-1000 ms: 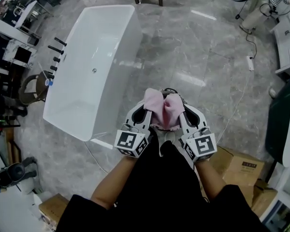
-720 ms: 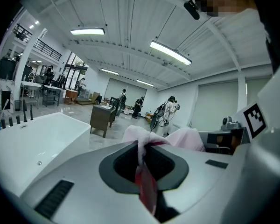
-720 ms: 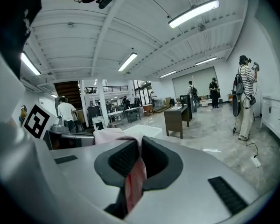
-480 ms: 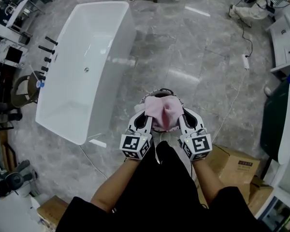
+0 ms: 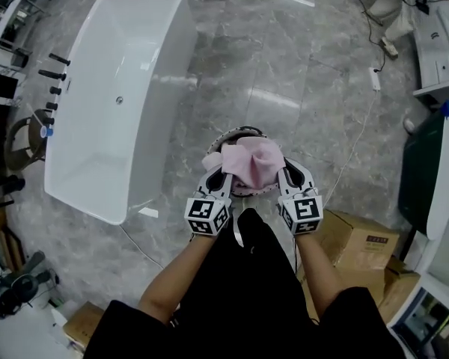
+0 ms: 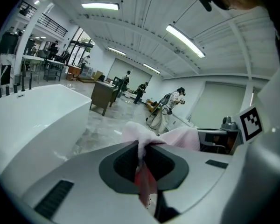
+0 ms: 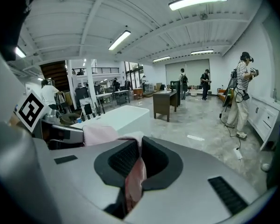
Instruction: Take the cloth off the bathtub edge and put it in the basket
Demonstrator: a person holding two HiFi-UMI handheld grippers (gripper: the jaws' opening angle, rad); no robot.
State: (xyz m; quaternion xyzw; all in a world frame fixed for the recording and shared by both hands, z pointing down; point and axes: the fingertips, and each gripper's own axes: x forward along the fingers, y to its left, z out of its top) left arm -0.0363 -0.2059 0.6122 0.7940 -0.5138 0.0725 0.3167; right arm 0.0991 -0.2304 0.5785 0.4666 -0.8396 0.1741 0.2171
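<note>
A pink cloth [image 5: 251,163] hangs stretched between my two grippers, just above a round basket whose rim [image 5: 236,134] shows past the cloth. The left gripper [image 5: 218,173] is shut on the cloth's left edge, and the right gripper [image 5: 283,173] is shut on its right edge. In the left gripper view a fold of cloth [image 6: 177,136] is pinched between the dark pads [image 6: 123,164]. The right gripper view shows the same cloth [image 7: 102,134] squeezed in its jaws. The white bathtub [image 5: 112,103] stands to the left, apart from both grippers, with nothing on its edge.
Black tap fittings [image 5: 52,81] line the tub's far left side. Cardboard boxes [image 5: 355,249] sit on the floor at the right. A cable [image 5: 359,137] and a power strip [image 5: 375,78] lie on the marble floor. A dark desk [image 7: 165,101] and people [image 7: 240,92] stand farther off.
Both grippers with the cloth have drawn closer together and come over the basket. The bathtub has slid left and up in the head view.
</note>
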